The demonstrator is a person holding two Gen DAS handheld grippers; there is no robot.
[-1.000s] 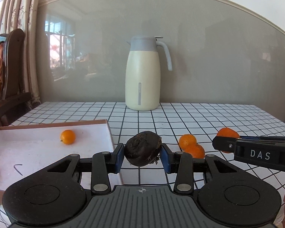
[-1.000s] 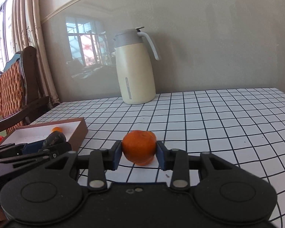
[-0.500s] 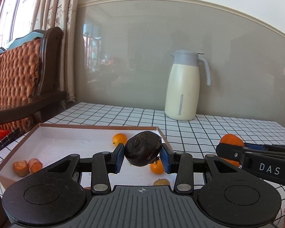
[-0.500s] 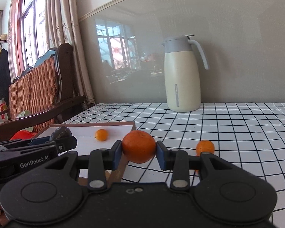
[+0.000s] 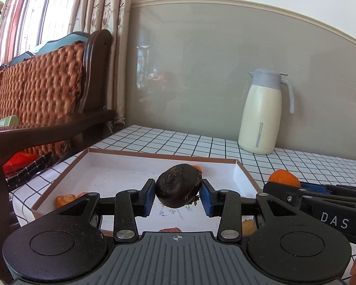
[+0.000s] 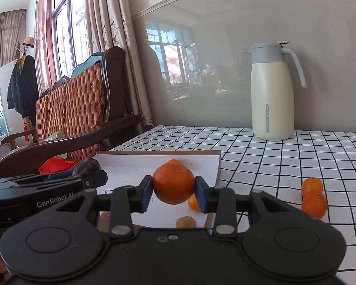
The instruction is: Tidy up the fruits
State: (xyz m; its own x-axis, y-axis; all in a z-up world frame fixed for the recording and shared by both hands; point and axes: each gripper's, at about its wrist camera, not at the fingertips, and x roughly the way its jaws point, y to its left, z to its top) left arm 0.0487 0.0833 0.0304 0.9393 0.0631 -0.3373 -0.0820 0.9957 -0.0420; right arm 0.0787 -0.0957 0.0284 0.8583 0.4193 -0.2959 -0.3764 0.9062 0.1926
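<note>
White cloth with black squares point(image 6: 284, 166) covers the table, and a grey wall stands behind it. On the left part of the table lies a flat white box with a brown rim point(image 5: 243, 168). The left gripper point(image 5: 177, 197) is clamped on one dark, rough, round fruit point(image 5: 178, 185), held up over the box. The right gripper point(image 6: 173, 191) is clamped on one orange mandarin point(image 6: 173, 182), held over the right edge of the box. The two grippers are side by side, close together.

Inside the box, the right camera shows three small fruits clearly: one orange one at the far side point(image 6: 174, 161), one orange one near the right wall point(image 6: 193, 203), and one pale yellow one point(image 6: 185, 222) at the near side. The left camera shows more orange pieces near the box's left corner point(image 5: 64, 199), but I cannot count them well. Two mandarins point(image 6: 313, 199) sit touching each other on the cloth, right of the box. One cream jug with a grey lid point(image 6: 271, 95) stands far back by the wall. One brown wooden bench point(image 6: 78, 109) is left of the table.
</note>
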